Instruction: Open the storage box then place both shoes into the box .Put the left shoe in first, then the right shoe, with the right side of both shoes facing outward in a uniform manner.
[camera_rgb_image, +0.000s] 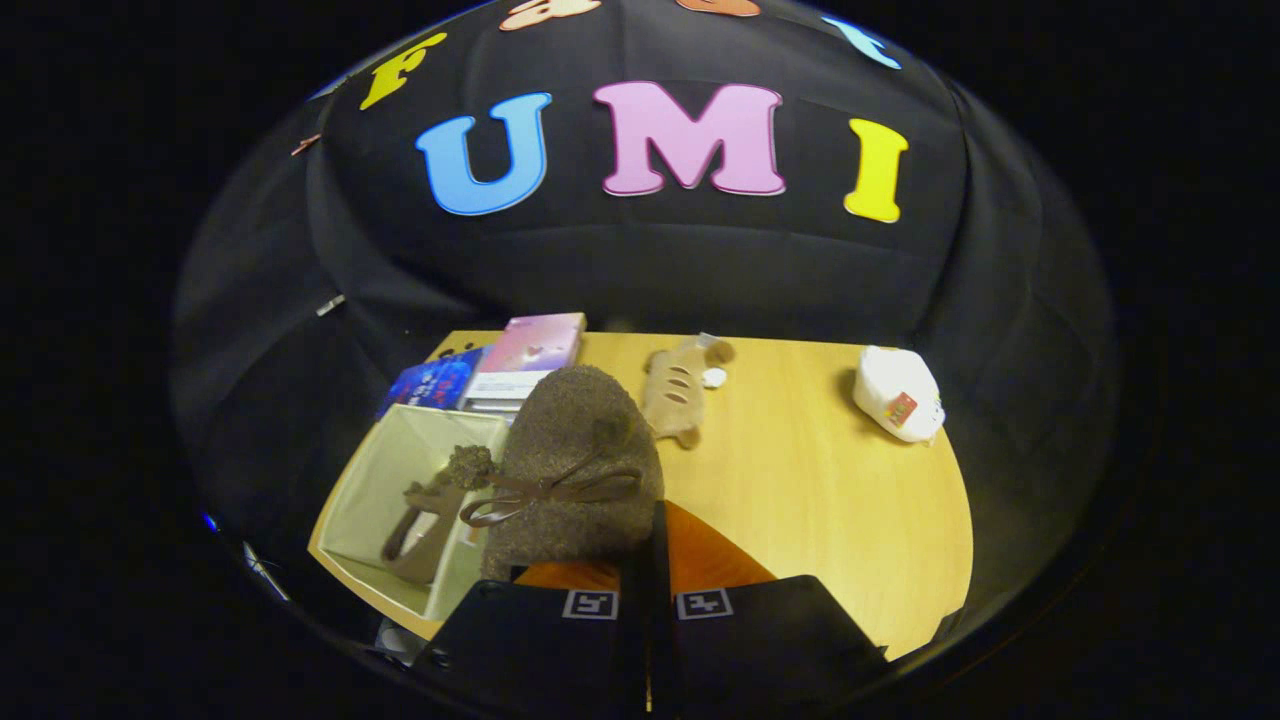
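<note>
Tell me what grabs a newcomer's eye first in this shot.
The fuzzy brown shoe with a ribbon bow, pinched between the gripper's fingers just above the wooden table. Beside it sits the open cream storage box, the other brown shoe already inside. Beyond them lie a bread-shaped toy and a white plush.

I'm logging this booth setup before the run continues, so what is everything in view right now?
Shoe: 1, fuzzy brown with a brown ribbon bow, held between the fingers, beside the box.
Second shoe: 1, brown, lying inside the box.
Storage box: 1, cream, open, on the table's near corner.
Books: about 3, pink, white and blue, behind the box.
Plush toy: 1, tan, beyond the held shoe.
White plush: 1, white with a red tag, far side of the table.
Table: 1, light wood.
Gripper: 1, black fingers, closed on the held shoe.
</note>
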